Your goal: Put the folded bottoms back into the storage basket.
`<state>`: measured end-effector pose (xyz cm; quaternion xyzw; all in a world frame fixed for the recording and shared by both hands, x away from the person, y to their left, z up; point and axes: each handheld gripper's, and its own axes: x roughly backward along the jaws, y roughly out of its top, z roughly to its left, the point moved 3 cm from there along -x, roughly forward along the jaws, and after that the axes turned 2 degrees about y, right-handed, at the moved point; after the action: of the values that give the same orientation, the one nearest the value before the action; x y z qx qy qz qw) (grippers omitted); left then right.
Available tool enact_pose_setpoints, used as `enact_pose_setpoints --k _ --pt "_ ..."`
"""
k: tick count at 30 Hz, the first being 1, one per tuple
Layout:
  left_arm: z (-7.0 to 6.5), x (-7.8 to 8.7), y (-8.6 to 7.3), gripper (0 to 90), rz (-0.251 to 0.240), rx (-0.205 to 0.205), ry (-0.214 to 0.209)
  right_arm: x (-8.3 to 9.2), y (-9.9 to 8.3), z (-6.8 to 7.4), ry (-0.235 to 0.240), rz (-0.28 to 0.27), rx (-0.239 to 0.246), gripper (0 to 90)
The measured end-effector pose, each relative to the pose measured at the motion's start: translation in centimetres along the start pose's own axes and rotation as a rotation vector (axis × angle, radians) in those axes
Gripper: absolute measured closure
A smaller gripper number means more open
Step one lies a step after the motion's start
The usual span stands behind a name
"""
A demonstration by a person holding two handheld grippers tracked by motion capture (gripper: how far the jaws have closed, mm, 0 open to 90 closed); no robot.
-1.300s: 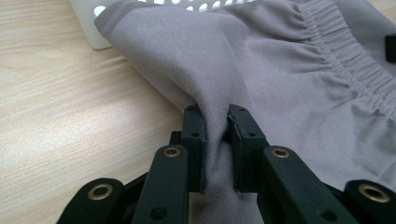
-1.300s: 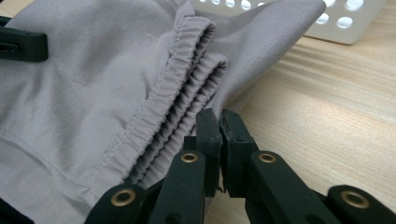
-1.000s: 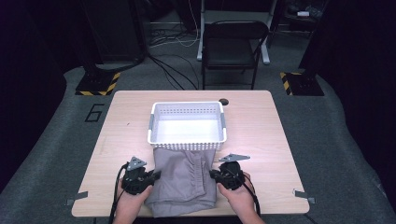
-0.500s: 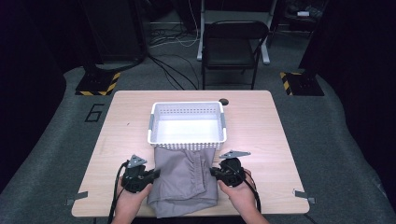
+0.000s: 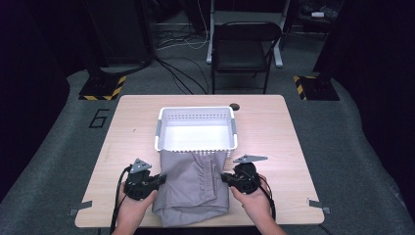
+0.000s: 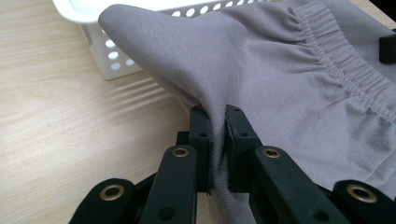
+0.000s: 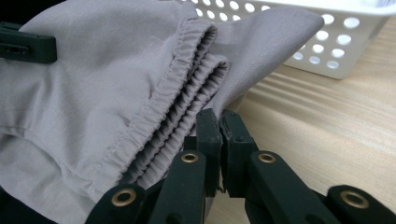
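Nearest the person, the left gripper (image 5: pixel 157 180) has its jaws clamped on the left edge of the grey elastic-waist shorts (image 5: pixel 193 188), a fold of cloth pinched between them. The right gripper (image 5: pixel 226 177) has its jaws clamped on the shorts' right edge, beside the gathered waistband (image 7: pixel 175 100). The shorts lie folded on the wooden table (image 5: pixel 274 142) between the two grippers, their far end against the near wall of the white perforated basket (image 5: pixel 195 146). Beyond the table stands a dark folding chair (image 5: pixel 241 51).
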<state>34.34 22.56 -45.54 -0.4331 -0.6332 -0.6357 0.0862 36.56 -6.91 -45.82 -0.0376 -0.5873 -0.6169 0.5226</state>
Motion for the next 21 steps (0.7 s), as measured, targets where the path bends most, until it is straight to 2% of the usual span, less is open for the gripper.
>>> enact_pose_setpoints --k 4,5,10,11,19,20,21 --pt "-0.1 0.7 0.9 83.4 -0.002 -0.006 0.0 0.6 0.6 0.4 0.007 0.003 -0.006 87.6" --pt "-0.1 0.9 1.1 83.4 -0.003 -0.009 0.002 0.6 0.7 0.4 0.007 -0.008 0.008 87.6" --pt "0.0 1.5 2.2 83.4 -0.01 -0.002 -0.006 1.3 1.7 0.6 0.012 -0.006 -0.003 87.6" --pt "0.0 1.6 2.4 83.4 -0.014 -0.002 -0.006 1.4 2.0 0.7 0.014 -0.012 0.011 87.6" --pt "0.0 2.1 3.7 83.4 -0.022 0.014 -0.013 2.1 3.4 0.6 0.012 -0.019 0.018 87.6" --pt "0.1 2.0 3.8 83.4 -0.025 0.009 -0.013 2.2 3.5 0.7 0.015 -0.014 0.001 87.6" --pt "0.1 2.1 3.9 83.4 -0.021 0.009 -0.017 2.1 3.6 0.5 0.011 -0.026 0.024 87.6"
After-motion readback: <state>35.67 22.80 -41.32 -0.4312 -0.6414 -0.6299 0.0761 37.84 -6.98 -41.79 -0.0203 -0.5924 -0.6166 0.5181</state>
